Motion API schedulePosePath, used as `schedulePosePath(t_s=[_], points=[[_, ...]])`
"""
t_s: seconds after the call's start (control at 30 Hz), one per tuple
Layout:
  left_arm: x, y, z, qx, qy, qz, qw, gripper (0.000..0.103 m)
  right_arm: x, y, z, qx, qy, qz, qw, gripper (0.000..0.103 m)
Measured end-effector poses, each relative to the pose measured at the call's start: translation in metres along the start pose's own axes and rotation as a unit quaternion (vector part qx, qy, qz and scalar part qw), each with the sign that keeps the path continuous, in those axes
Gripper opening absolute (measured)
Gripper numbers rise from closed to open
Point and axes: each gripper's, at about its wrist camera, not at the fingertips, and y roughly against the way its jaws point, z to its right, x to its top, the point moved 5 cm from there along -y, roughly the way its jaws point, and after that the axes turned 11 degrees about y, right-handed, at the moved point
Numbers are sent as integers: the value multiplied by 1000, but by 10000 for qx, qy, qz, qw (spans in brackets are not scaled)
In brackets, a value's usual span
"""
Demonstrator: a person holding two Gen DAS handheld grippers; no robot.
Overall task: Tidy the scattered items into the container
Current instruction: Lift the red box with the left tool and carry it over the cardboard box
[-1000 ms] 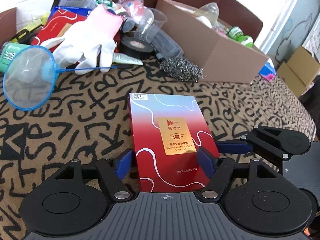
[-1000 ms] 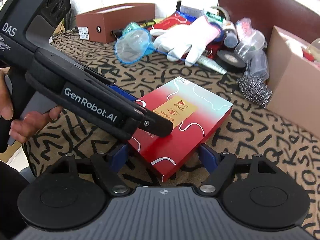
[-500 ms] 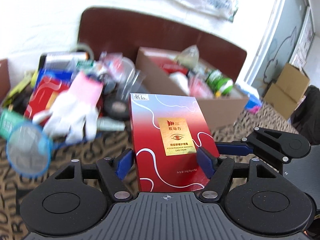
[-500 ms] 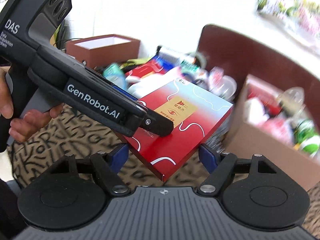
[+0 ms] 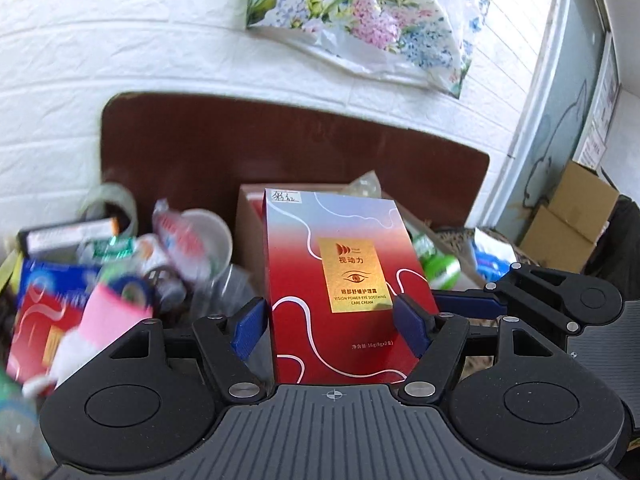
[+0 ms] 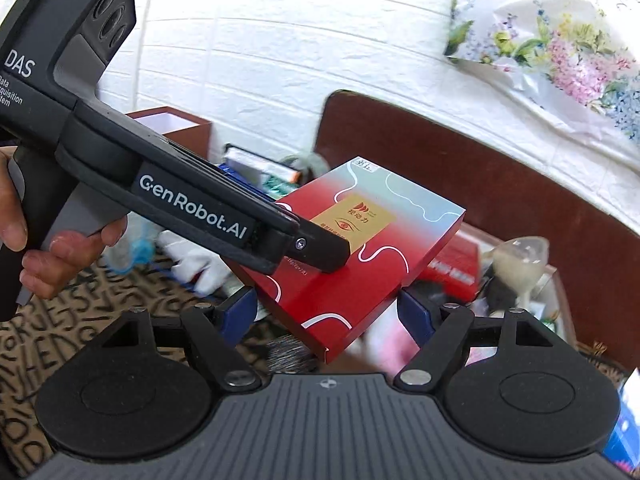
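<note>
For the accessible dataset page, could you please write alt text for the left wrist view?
A red eye-cream box is clamped between the left gripper's blue pads, lifted in front of an open cardboard box. Blurred clutter lies to the left, with a white brick wall behind.

The red eye-cream box hangs in the air, tilted, clamped across its near corner between the blue pads of the right gripper. From the box's left, the left gripper, gripped by a bare hand, lies over its top face. Beyond the box's right edge sits an open cardboard container, blurred, with a red packet inside.
</note>
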Motion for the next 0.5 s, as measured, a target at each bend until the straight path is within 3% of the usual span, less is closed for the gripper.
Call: schedulePosePath(t_s=[0.2, 0.5], points=[[30, -58, 2, -104, 221, -106, 9996, 78, -2, -31, 52, -25, 152, -171, 9997, 81], [56, -146, -16, -37, 610, -237, 9978, 78, -13, -93, 113, 284, 187, -480, 9983, 81]])
